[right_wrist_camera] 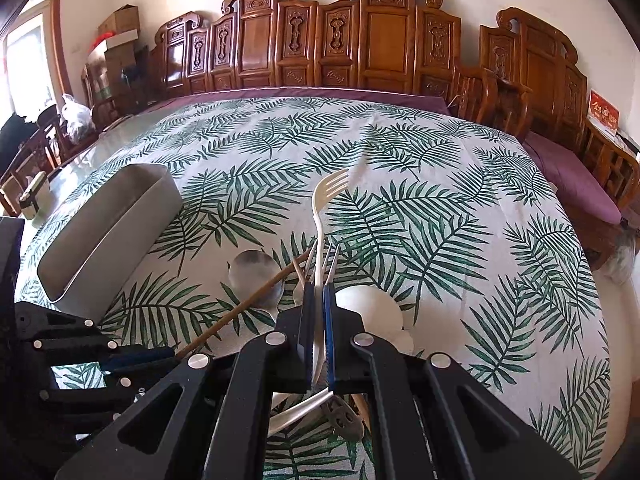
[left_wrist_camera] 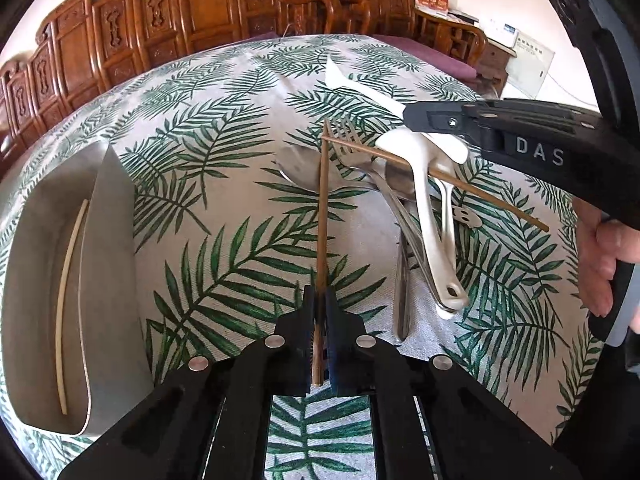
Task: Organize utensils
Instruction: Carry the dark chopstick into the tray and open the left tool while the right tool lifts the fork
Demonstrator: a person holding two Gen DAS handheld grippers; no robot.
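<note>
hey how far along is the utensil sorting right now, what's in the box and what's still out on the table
Done: one pale chopstick lies in the grey box. In hand: the left gripper is shut on a brown chopstick, and the right gripper is shut on the white plastic fork. Left: the second brown chopstick, metal fork, metal spoon and white spoon remain piled on the tablecloth.

"DAS" is read in pale caps on the black body of the right tongs [left_wrist_camera: 406, 116], left-wrist view. Red card [left_wrist_camera: 431, 0] by the wall: gold chars, not legible.
</note>
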